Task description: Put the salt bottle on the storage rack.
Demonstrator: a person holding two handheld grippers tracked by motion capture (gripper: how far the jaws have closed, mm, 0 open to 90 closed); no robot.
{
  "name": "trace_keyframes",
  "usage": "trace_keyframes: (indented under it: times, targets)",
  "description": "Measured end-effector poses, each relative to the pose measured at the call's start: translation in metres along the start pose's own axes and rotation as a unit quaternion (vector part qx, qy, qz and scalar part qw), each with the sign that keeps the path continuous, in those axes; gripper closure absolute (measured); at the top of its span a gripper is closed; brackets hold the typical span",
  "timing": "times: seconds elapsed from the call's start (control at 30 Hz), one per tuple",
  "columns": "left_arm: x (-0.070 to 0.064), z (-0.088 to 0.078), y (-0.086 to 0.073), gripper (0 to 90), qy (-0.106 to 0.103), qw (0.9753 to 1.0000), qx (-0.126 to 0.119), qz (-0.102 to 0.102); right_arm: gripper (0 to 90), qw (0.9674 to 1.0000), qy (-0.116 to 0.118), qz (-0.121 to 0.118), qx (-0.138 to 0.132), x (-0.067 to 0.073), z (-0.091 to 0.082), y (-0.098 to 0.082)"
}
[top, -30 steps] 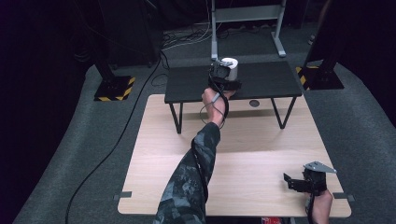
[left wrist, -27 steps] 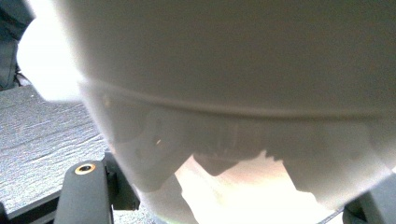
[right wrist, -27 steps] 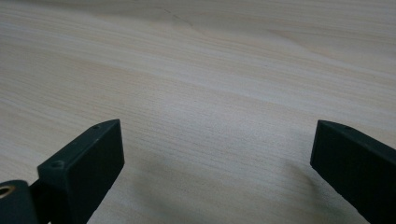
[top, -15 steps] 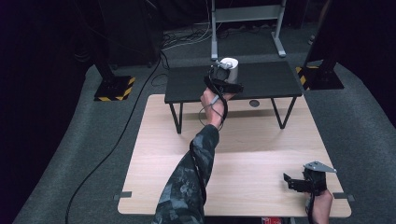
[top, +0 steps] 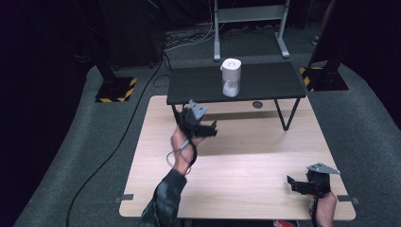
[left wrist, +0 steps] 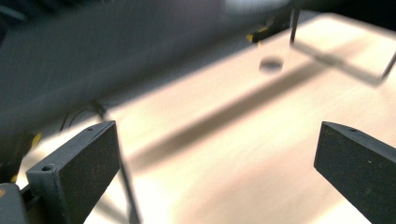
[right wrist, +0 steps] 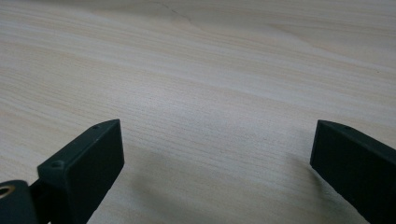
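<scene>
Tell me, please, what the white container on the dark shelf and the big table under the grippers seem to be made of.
The white container looks like matte plastic, partly translucent: its lower part shows a white fill, though glass cannot be ruled out. The big table looks like pale wood or wood-look laminate, smooth and matte, with fine straight grain lines clear in the right gripper view.

High view: counter (top: 246, 161) lit brightly from overhead, the room around it dark, far corners nearly black. Soft shadow under the small black table (top: 236, 85). Left gripper view heavily motion-blurred, far background smeared, probably the black table. Right gripper view sharp on the wood grain, faint shadows by the tool's jaws, mild glare at the far edge.
</scene>
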State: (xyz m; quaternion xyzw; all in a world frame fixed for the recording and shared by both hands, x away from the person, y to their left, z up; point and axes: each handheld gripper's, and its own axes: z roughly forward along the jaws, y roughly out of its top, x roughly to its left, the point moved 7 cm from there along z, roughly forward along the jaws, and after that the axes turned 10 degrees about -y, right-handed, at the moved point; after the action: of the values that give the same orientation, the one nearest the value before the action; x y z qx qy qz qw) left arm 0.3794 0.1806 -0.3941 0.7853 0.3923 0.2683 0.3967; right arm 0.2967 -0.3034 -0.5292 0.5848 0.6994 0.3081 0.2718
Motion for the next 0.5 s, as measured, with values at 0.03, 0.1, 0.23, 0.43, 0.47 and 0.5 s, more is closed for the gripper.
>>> trace_keyframes:
  times: [0.03, 0.1, 0.23, 0.43, 0.47, 0.5]
  targets:
    - [0.002, -0.006, -0.018, 0.0, 0.005, 0.9999, 0.004, -0.010, 1.5, 1.0000, -0.001, -0.001, 0.000, 0.001, 0.000, 0.000]
    - [0.006, -0.014, -0.052, 0.0, 0.012, 0.9993, 0.018, -0.030, 1.5, 1.0000, -0.003, -0.002, -0.001, 0.001, 0.000, 0.000]
    - [0.016, -0.019, -0.109, 0.0, 0.024, 0.9949, 0.058, -0.079, 1.6, 1.0000, -0.004, 0.001, 0.000, 0.001, 0.000, 0.000]
    - [0.023, -0.025, -0.157, 0.0, 0.036, 0.9872, 0.078, -0.135, 1.7, 1.0000, -0.004, 0.004, -0.004, 0.000, -0.001, -0.001]
    - [0.023, -0.027, -0.160, 0.0, 0.038, 0.9868, 0.078, -0.137, 1.7, 1.0000, -0.003, 0.004, -0.001, 0.000, 0.000, 0.000]
    - [0.023, -0.028, -0.162, 0.0, 0.040, 0.9868, 0.078, -0.136, 1.7, 1.0000, -0.004, 0.002, 0.000, 0.000, 0.000, 0.000]
